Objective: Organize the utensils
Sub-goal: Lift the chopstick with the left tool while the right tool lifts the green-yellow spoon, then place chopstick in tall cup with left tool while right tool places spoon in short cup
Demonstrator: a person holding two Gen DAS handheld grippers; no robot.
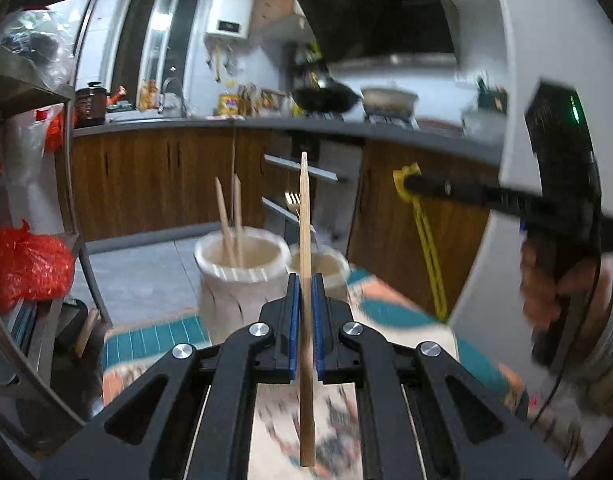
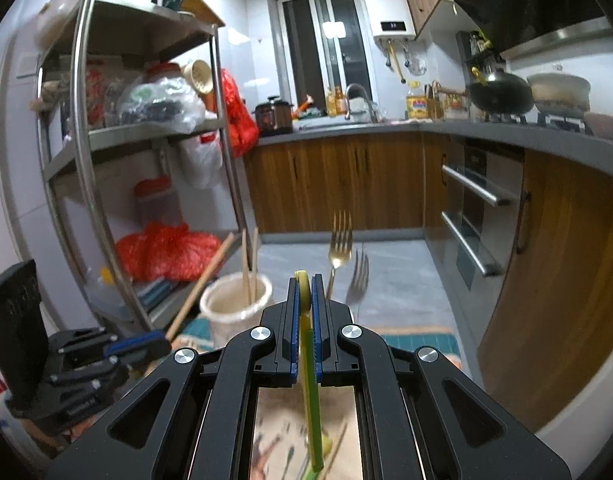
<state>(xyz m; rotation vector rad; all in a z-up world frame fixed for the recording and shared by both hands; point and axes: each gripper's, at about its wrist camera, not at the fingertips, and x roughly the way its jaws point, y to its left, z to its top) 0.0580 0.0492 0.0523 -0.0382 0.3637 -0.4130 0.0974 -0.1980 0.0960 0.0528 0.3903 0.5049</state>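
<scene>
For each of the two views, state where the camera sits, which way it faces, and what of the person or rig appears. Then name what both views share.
Left wrist view: on the left hand-held gripper, facing the kitchen counter; shut on a wooden chopstick; the right hand-held gripper and hand show.
Right wrist view: on the right hand-held gripper, facing the window; shut on a yellow utensil; the left hand-held gripper shows.
Shared: the white cup holding chopsticks.
</scene>
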